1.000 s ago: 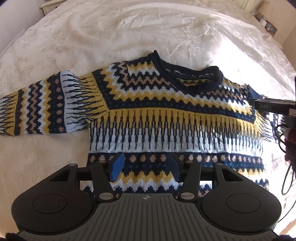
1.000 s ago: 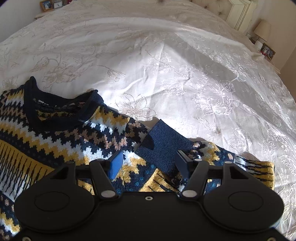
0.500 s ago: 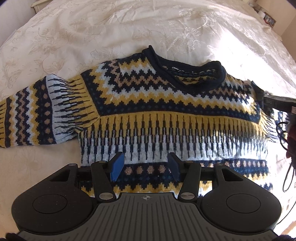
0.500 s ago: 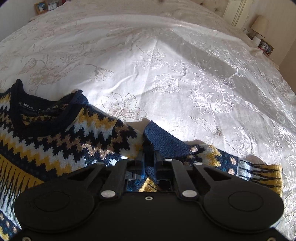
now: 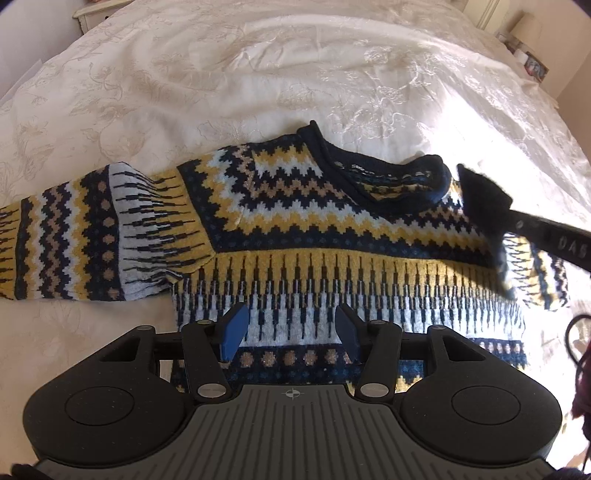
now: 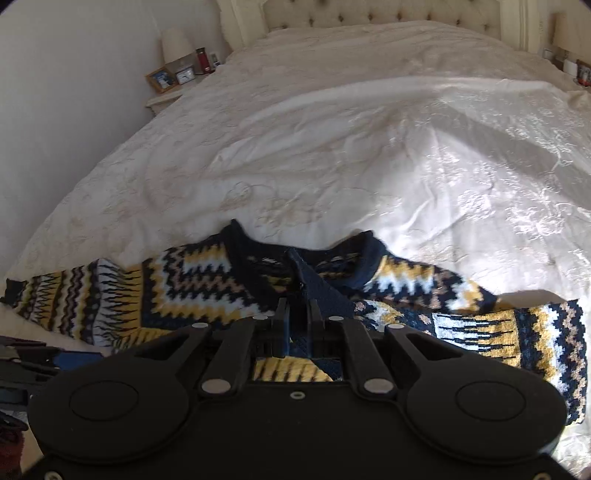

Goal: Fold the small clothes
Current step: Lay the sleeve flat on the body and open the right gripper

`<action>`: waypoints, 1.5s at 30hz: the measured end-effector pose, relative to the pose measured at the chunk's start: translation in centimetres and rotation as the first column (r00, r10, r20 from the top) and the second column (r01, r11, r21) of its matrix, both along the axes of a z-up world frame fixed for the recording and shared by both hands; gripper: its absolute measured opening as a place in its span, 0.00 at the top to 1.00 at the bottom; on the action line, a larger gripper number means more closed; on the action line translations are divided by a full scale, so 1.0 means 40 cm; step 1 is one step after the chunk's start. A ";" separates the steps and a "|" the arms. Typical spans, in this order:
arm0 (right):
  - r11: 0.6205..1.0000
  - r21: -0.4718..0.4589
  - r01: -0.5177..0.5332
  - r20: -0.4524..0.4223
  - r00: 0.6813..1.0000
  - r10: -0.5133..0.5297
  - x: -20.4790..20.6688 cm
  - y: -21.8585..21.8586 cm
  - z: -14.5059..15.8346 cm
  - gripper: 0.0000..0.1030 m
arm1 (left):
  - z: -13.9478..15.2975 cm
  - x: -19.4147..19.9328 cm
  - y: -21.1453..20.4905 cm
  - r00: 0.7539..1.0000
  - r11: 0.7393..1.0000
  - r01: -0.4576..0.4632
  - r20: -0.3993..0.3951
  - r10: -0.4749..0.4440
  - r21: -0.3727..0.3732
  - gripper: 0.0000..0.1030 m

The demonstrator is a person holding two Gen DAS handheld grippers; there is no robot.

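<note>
A navy, yellow and white patterned knit sweater [image 5: 303, 236] lies front-up on the white bedspread [image 5: 258, 74]. Its left sleeve [image 5: 74, 236] stretches flat to the left. My left gripper [image 5: 288, 332] hovers open over the lower body, blue pads apart with nothing between them. My right gripper [image 6: 297, 321] is shut on the navy cuff [image 6: 321, 291] of the right sleeve, held up over the chest near the collar [image 6: 295, 258]. The right sleeve [image 6: 517, 336] trails folded to the right. In the left wrist view the cuff [image 5: 484, 199] and right gripper [image 5: 511, 225] show beside the neckline.
A nightstand [image 6: 166, 96] with a picture frame, clock and lamp stands at the bed's far left corner. A tufted headboard [image 6: 369, 14] closes the far end. More small items [image 5: 532, 62] sit beside the bed at right. A dark cable [image 5: 572, 339] hangs at the right edge.
My right gripper closed on the sleeve cuff, then lifted and carried it left over the sweater's chest toward the collar. The left gripper stayed open and eased back slightly.
</note>
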State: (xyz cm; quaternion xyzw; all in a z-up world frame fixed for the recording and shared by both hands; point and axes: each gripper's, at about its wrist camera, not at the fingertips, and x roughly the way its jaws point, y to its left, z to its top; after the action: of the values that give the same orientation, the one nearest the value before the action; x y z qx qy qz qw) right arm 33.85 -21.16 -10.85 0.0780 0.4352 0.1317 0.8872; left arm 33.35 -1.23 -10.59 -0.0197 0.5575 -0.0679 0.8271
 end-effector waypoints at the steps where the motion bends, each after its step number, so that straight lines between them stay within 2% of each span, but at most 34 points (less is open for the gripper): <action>1: 1.000 0.001 -0.024 -0.006 1.000 0.024 -0.002 0.026 -0.011 0.86 | 0.003 -0.001 0.008 1.000 1.000 -0.006 0.004 0.006 0.001 0.51; 2: 0.999 0.004 -0.045 -0.022 0.999 0.045 -0.004 0.059 -0.030 0.85 | 0.005 -0.002 0.015 1.000 1.000 -0.011 0.007 0.011 0.002 0.51; 4: 0.998 0.012 -0.063 -0.063 0.996 0.064 -0.001 0.099 -0.066 0.74 | 0.010 -0.004 0.030 1.000 1.000 -0.022 0.017 0.022 0.004 0.51; 6: 0.997 0.011 -0.074 -0.094 0.993 0.075 -0.007 0.118 -0.092 0.73 | 0.012 -0.003 0.037 0.999 1.000 -0.029 0.023 0.029 0.006 0.51; 7: 0.997 0.006 -0.077 -0.102 0.992 0.077 -0.010 0.119 -0.098 0.61 | 0.011 -0.002 0.038 0.999 1.000 -0.030 0.025 0.029 0.006 0.51; 9: 0.997 0.000 -0.076 -0.103 0.992 0.076 -0.020 0.110 -0.101 0.46 | 0.007 0.003 0.034 0.999 1.000 -0.025 0.028 0.025 0.000 0.51; 15: 1.000 -0.012 0.013 -0.110 0.994 -0.015 -0.054 0.008 -0.086 0.36 | -0.041 0.020 -0.028 0.999 0.999 0.031 0.017 -0.030 -0.045 0.51; 22: 0.993 -0.021 0.119 -0.127 0.985 -0.121 -0.081 -0.098 -0.087 0.35 | -0.129 0.051 -0.118 0.994 0.993 0.102 -0.021 -0.103 -0.066 0.51; 31: 0.987 -0.014 0.160 -0.172 0.972 -0.160 -0.110 -0.144 -0.097 0.35 | -0.195 0.107 -0.151 0.996 0.991 0.062 -0.049 -0.069 -0.122 0.51; 32: 0.987 -0.013 0.162 -0.176 0.971 -0.162 -0.111 -0.144 -0.098 0.35 | -0.195 0.111 -0.153 0.997 0.991 0.053 -0.049 -0.060 -0.126 0.52; 33: 0.986 -0.011 0.166 -0.180 0.970 -0.165 -0.116 -0.145 -0.099 0.35 | -0.193 0.114 -0.155 0.997 0.990 0.052 -0.046 -0.059 -0.133 0.63; 34: 0.986 -0.009 0.169 -0.184 0.969 -0.167 -0.118 -0.145 -0.100 0.35 | -0.189 0.117 -0.161 0.997 0.991 0.059 -0.042 -0.064 -0.117 0.79; 36: 0.985 -0.006 0.175 -0.188 0.967 -0.173 -0.124 -0.146 -0.101 0.35 | -0.169 0.118 -0.170 0.997 0.996 0.069 -0.016 -0.070 -0.058 0.94; 40: 0.984 0.002 0.178 -0.186 0.967 -0.175 -0.134 -0.143 -0.094 0.33 | -0.074 0.106 -0.158 0.995 0.993 0.070 0.079 -0.062 -0.098 0.94; 42: 0.984 0.010 0.177 -0.182 0.968 -0.172 -0.137 -0.141 -0.089 0.29 | -0.009 0.099 -0.149 0.987 0.990 0.086 0.146 -0.069 -0.116 0.97; 45: 0.984 0.019 0.175 -0.175 0.970 -0.169 -0.140 -0.138 -0.079 0.29 | 0.080 0.090 -0.126 0.971 0.988 0.091 0.230 -0.061 -0.122 0.97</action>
State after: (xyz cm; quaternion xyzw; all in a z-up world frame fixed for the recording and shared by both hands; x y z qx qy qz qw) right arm 28.27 -26.68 -14.03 0.1417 0.4996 0.0548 0.8528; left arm 36.97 -6.25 -7.38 -0.0451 0.4546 -0.1379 0.8788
